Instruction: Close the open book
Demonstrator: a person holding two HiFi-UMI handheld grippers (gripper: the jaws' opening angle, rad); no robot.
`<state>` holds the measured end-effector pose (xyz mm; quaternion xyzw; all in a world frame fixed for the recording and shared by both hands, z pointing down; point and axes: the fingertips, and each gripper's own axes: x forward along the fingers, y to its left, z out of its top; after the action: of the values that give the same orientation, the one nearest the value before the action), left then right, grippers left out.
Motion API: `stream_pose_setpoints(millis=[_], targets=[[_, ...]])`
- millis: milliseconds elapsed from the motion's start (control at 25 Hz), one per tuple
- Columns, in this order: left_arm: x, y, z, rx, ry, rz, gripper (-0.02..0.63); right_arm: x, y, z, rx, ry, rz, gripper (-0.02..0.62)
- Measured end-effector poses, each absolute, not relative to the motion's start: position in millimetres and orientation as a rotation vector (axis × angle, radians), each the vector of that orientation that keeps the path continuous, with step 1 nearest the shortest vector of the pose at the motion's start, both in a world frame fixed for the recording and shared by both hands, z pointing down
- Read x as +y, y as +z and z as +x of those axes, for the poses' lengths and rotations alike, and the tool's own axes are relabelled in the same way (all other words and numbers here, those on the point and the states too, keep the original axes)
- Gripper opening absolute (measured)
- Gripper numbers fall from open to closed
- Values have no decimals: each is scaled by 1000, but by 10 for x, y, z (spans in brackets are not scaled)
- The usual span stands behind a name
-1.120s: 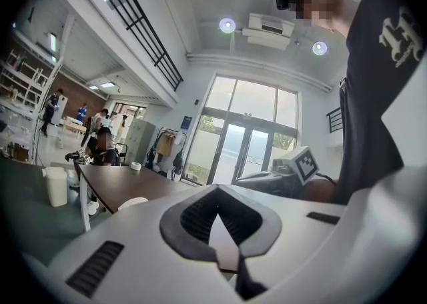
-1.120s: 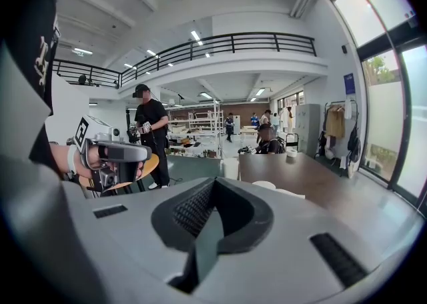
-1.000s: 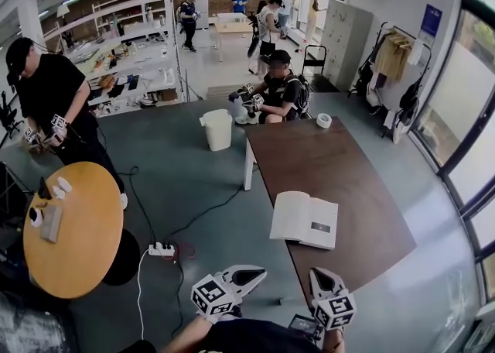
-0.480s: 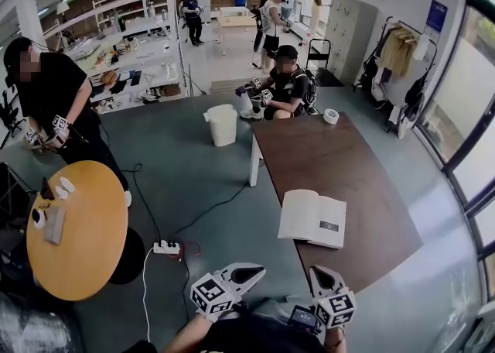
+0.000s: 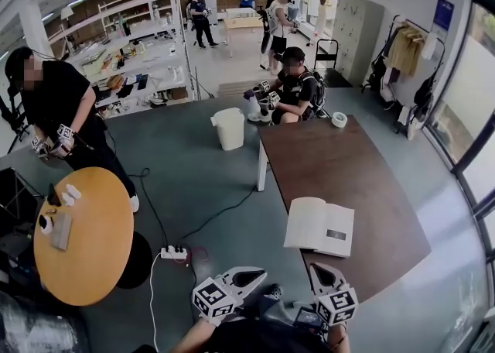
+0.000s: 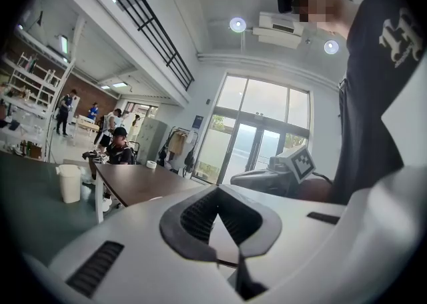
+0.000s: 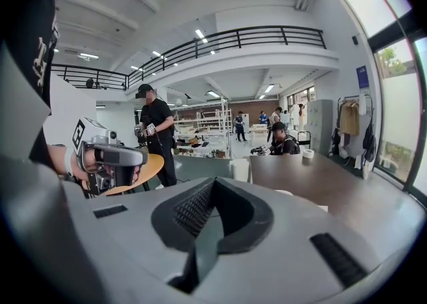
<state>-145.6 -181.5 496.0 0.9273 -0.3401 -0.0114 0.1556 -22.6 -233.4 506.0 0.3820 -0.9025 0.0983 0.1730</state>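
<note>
Brown table [image 5: 348, 166], open book [image 5: 319, 226] clear from head view, left tongs [image 5: 260, 273] and right tongs [image 5: 317, 269] closed, empty

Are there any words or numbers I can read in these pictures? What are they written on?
No text is clear enough to quote.
On the blue sign on the wall: too small to read.
On the open book on the brown table: print too small to read.
On the dark shirt: white print, cut off and unreadable.
</note>
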Motion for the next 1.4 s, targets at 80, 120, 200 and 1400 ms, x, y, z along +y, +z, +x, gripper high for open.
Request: stream_pose_setpoints(millis=[80,120,200,1400], targets=[[-1936,4957,-1443,-977,-18,2664,6,-2434,5070,-224,-2561,283,1075,-12],[-1994,4952,-1450,-980,-17,2665,6,-2473,5080,-225,-2563,287,1072,-12],[-2103,4957,-1480,-993,-21,2658,6,-2548,5113,-223,-2567,292,1067,-12],[-3391,4926,-898,-1054,57,2640,6,-3897,5137,491,-2638,343,1096,-12]])
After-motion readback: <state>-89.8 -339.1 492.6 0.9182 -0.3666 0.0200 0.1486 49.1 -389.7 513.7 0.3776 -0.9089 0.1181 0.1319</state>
